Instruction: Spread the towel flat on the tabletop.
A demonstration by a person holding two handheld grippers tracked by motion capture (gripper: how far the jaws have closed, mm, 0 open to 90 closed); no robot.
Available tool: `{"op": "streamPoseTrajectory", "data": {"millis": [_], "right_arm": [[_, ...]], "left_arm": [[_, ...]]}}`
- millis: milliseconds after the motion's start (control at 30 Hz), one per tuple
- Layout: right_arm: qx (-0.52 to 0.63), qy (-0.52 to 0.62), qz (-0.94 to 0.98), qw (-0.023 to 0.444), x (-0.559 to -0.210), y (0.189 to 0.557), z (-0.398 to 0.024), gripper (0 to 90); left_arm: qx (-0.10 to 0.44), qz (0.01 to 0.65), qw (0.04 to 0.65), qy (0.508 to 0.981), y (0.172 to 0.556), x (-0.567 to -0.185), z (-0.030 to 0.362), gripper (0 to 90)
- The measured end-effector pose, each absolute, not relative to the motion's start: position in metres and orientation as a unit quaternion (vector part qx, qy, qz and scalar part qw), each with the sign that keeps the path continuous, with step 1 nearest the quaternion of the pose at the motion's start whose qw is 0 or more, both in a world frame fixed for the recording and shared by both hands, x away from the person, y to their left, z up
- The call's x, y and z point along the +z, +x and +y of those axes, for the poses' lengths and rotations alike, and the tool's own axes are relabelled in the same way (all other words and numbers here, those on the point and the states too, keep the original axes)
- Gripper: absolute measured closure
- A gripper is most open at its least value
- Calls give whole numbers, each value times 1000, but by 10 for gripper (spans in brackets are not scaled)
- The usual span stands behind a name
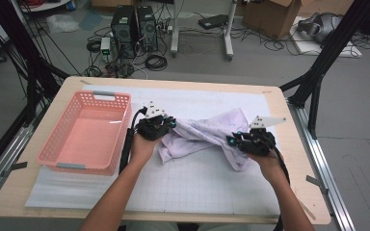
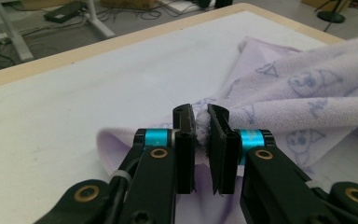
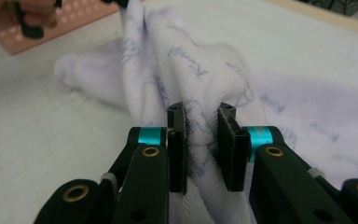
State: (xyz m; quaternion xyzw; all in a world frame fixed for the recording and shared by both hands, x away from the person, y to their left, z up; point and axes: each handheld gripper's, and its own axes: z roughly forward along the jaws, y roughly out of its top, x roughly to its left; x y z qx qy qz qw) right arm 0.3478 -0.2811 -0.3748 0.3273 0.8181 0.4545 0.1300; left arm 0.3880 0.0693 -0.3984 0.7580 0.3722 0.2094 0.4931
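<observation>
One towel (image 1: 207, 132) and one pink basket (image 1: 84, 132) lie on a white gridded mat (image 1: 197, 178). Left gripper (image 2: 200, 122) and right gripper (image 3: 200, 121) each pinch towel folds; cables litter the floor.

A robotics lab workspace.
Beyond the desk's (image 1: 294, 159) far edge stand two computer towers (image 1: 134, 30), tangled cables (image 1: 125, 65) on grey floor, black rig struts (image 1: 325, 57) and a cardboard box (image 1: 272, 17).

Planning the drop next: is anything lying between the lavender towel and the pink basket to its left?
Nothing visible does. The towel is pinched by both the left gripper and right gripper, and the strip of white mat between it and the basket is bare; the basket itself looks empty.
</observation>
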Motion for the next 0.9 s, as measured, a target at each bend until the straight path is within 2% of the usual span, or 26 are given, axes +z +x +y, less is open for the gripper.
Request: {"op": "streamPoseTrajectory", "data": {"millis": [133, 233, 267, 333, 467, 733, 800, 900], "right_arm": [[471, 338, 804, 132, -360, 375, -274, 756], [472, 356, 796, 129, -355, 396, -270, 756], [471, 362, 794, 130, -354, 402, -269, 756], [468, 372, 791, 131, -355, 413, -266, 755], [451, 388, 789, 149, -362, 428, -259, 749], [403, 462, 763, 202, -398, 452, -246, 753], [400, 472, 758, 208, -404, 453, -244, 729], [409, 470, 756, 200, -404, 450, -246, 630]], "left_arm": [[214, 384, 488, 754, 392, -402, 72, 766], [206, 393, 489, 751, 392, -403, 71, 615], [205, 391, 488, 753, 392, -403, 70, 604], [203, 392, 488, 753, 391, -403, 69, 519], [191, 379, 485, 765, 388, -405, 66, 493], [157, 340, 464, 803, 375, -415, 64, 493], [146, 344, 456, 808, 376, -420, 65, 457], [134, 346, 446, 814, 378, -427, 64, 439]]}}
